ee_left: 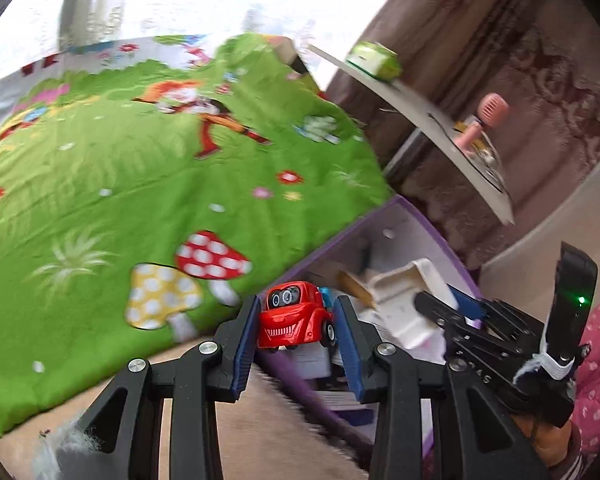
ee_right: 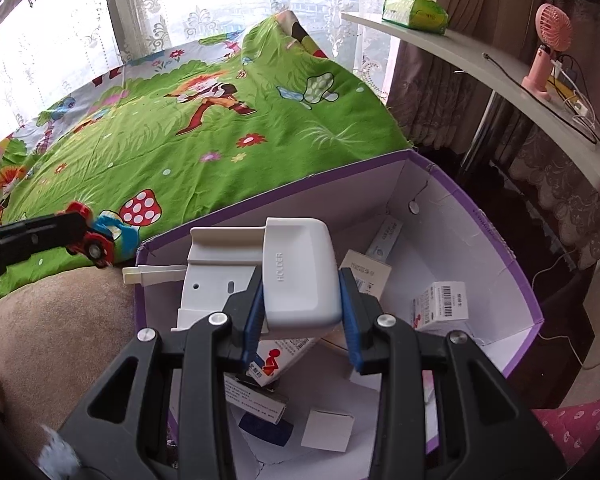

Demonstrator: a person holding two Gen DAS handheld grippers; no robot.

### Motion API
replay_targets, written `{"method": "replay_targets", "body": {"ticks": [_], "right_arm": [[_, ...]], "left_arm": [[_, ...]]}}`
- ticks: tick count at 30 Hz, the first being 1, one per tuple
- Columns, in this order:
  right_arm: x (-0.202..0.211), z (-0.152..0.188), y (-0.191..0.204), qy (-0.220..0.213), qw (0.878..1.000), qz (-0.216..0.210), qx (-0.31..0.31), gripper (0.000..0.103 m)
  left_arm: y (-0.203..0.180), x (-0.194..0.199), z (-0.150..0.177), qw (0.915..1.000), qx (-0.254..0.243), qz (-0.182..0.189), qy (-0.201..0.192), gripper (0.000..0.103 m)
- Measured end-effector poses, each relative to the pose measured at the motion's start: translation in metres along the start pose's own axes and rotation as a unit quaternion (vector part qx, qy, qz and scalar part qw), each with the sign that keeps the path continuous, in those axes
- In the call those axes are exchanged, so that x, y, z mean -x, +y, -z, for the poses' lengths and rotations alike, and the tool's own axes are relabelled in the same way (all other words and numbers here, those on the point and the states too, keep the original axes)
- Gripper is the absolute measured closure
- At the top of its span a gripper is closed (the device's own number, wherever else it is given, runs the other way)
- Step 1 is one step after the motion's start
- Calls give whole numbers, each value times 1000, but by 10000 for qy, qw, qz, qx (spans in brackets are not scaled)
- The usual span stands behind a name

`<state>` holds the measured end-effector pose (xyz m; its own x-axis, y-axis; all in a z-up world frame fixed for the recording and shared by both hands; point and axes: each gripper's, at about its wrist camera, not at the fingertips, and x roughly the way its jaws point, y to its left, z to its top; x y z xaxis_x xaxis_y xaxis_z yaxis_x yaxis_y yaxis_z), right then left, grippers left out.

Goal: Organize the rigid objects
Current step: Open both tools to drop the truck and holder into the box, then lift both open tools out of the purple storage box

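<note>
The red toy car point(ee_left: 296, 316), low centre of frame, sits between the left claw's point(ee_left: 298, 320) narrowed jaws near the purple box point(ee_right: 512, 264), the right claw point(ee_right: 300, 300) clamped on the white holder point(ee_right: 300, 276) above it, so carry both well inside before letting go.

Right gripper point(ee_right: 302, 314) clamped on a white plastic holder point(ee_right: 298, 276) marked "HOLDER", blue pads pressed to both its sides, held above the open purple-edged cardboard box point(ee_right: 512, 264); small medicine cartons point(ee_right: 438, 304) and loose cards lie scattered on the box floor. At far left the left gripper point(ee_right: 82, 226) reaches in side-on carrying a red toy car point(ee_right: 94, 244) over the green cartoon-print bedsheet point(ee_right: 148, 148), near the box's left corner; whether its pads touch the car cannot be told from here. Upper right, a white shelf point(ee_right: 476, 60) bears a green tissue pack point(ee_right: 416, 12) and a pink handheld fan point(ee_right: 550, 40) with cables trailing beside it.
</note>
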<state>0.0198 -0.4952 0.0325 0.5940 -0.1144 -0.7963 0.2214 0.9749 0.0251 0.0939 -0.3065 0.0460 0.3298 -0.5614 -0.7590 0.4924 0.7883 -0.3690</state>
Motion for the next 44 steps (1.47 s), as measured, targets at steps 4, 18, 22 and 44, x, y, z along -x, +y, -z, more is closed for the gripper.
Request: {"method": "replay_targets", "body": {"ticks": [4, 18, 22, 44], "right_arm": [[6, 2, -3, -11, 9999, 116, -50, 64], [38, 20, 1, -46, 9994, 317, -113, 37], [49, 29, -2, -31, 9991, 368, -230, 37], [50, 46, -12, 171, 9985, 419, -319, 37]], "left_arm": [[-16, -10, 6, 9997, -33, 193, 118, 61], [-13, 6, 56, 9957, 721, 252, 515, 19], [-22, 1, 63, 9973, 450, -3, 573, 16], [-39, -13, 69, 9964, -305, -186, 764, 0]]}}
